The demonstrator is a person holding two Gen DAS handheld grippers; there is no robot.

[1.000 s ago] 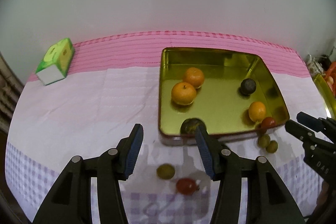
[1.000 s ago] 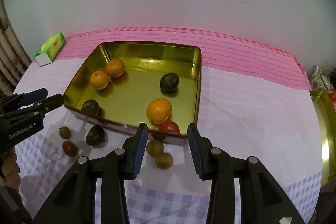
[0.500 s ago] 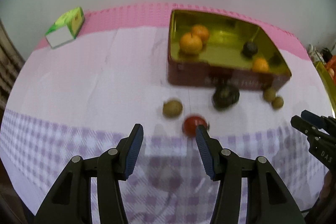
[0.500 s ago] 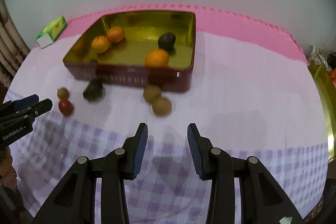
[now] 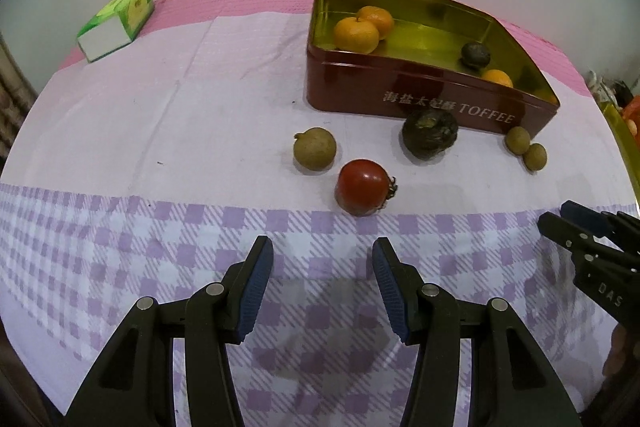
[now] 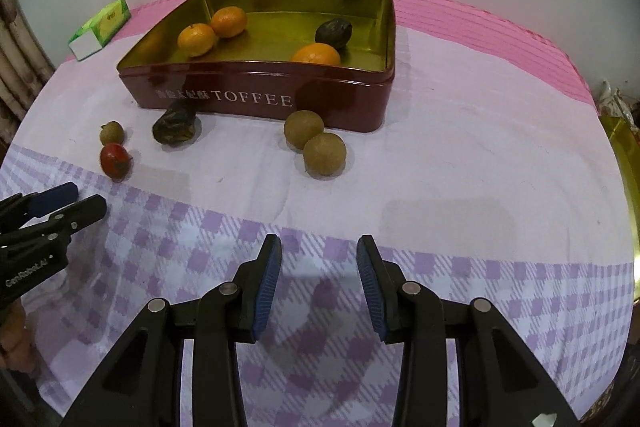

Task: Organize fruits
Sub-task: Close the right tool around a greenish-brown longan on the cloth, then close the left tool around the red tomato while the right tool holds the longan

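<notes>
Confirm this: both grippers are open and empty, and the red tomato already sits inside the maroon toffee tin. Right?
Not quite. The red tomato lies on the tablecloth outside the maroon toffee tin, as the left wrist view shows. The left gripper and right gripper are open and empty.

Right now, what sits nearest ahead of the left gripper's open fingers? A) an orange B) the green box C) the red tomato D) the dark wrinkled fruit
C: the red tomato lies on the cloth just beyond the left gripper, jaws open and empty.

My left gripper [image 5: 322, 281] and right gripper [image 6: 319, 277] are matte black with ribbed blue pads [image 5: 256, 287], silver screws and white lettering.
</notes>
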